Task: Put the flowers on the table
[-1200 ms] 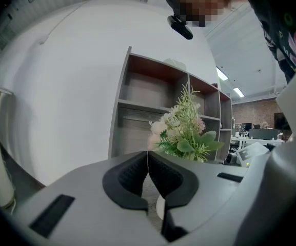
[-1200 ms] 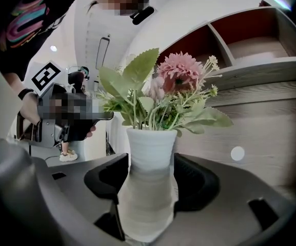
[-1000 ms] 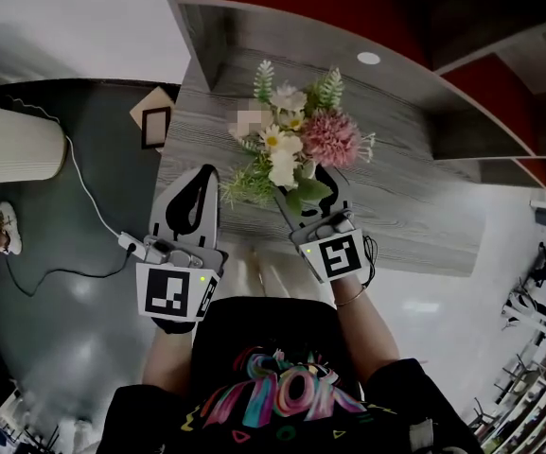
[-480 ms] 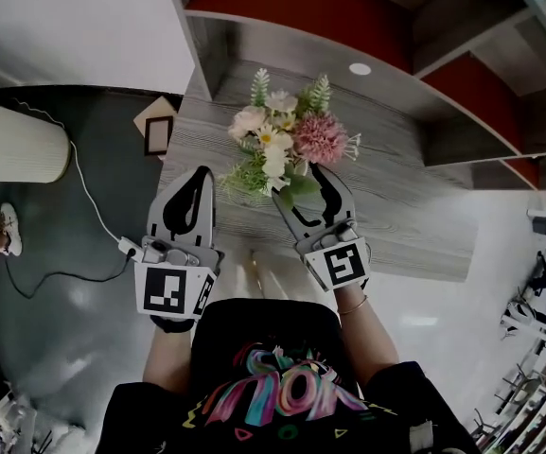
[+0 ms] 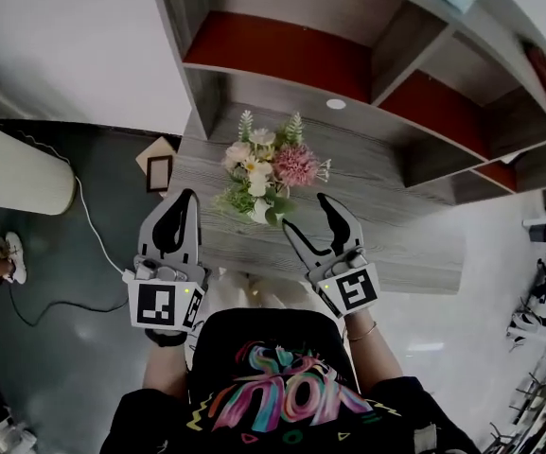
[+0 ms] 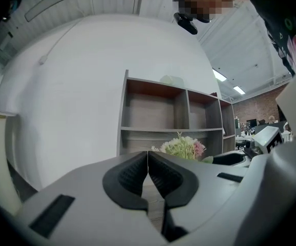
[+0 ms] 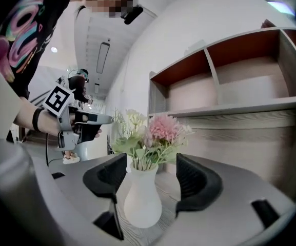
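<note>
Since a second ago, when your right gripper [image 5: 304, 212] sat tucked under the bouquet, you have spread its jaws wide and drawn it back toward you. The white vase [image 7: 142, 199] of flowers [image 5: 265, 164] now stands upright and unheld on the grey wood-grain table [image 5: 396, 230], in front of the shelf unit [image 5: 348, 74]. By my reading that finishes the placement, and only the retreat is left. Your left gripper [image 5: 180, 206] hangs beside the bouquet with its jaws pressed together on nothing. From the head view, the blooms hide almost all of the vase. The right gripper view shows its body in line between the pads with a gap either side, while the left gripper view shows only the flower tops past its closed jaws.
</note>
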`<state>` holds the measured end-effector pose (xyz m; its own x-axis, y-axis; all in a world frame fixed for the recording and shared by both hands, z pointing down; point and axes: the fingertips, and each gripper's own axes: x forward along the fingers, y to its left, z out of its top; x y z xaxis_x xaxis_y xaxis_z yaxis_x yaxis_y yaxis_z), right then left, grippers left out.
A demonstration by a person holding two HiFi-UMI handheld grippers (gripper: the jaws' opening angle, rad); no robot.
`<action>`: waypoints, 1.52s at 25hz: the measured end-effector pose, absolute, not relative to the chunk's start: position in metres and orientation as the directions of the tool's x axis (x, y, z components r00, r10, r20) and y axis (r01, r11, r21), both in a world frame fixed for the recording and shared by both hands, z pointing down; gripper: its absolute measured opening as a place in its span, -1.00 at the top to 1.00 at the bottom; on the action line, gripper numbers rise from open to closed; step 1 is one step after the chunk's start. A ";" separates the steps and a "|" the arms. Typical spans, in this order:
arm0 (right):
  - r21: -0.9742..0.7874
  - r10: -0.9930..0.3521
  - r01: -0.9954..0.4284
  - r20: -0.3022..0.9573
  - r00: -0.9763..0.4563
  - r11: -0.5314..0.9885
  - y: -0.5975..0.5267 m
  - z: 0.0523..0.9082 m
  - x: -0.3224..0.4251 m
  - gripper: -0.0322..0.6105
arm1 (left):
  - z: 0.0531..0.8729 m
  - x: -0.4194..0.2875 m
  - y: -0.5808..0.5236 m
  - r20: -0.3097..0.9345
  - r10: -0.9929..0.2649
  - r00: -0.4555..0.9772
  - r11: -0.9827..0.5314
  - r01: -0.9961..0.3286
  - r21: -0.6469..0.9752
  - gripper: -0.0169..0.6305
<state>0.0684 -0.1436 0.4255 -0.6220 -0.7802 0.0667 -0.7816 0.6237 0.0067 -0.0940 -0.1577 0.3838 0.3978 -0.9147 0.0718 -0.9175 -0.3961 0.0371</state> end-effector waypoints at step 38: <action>-0.033 -0.810 -0.809 -0.022 -0.586 0.587 -0.166 0.296 0.090 0.85 | 0.318 -0.083 -0.171 -0.010 -0.858 0.514 -0.514 -0.857 0.018 0.87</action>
